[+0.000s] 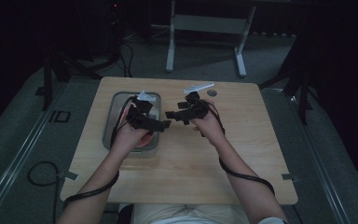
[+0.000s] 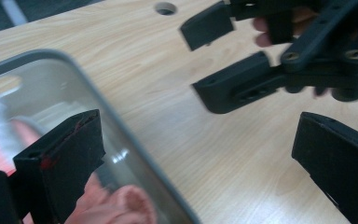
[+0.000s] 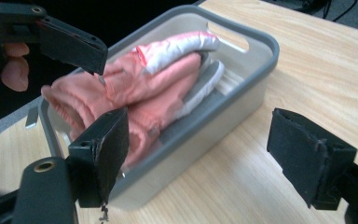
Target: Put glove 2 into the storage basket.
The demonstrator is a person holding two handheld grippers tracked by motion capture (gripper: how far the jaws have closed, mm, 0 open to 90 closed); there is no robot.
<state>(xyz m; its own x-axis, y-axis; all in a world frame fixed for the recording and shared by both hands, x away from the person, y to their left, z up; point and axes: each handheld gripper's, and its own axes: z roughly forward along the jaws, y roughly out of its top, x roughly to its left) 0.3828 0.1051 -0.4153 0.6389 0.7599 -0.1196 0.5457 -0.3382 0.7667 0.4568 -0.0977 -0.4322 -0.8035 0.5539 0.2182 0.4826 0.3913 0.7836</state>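
Inspector: The pink garment (image 3: pixel 135 88) is being observed bunched inside the grey bin (image 3: pixel 242 100) at the table's (image 1: pixel 242 154) left. It is being judged soft, light and limp; a thick fold near the white-lined collar is being recommended as the hold.

Recorder: And the tools?

Inspector: The left gripper (image 1: pixel 154 122) is being held over the bin's right rim, jaws apart, nothing clamped. The right gripper (image 1: pixel 179 114) is being held just right of the bin, jaws likewise apart and empty, with the garment lying to its left.

High view overhead; claw views close, low, sharing tub (image 3: pixel 242 100), table (image 2: pixel 205 154).
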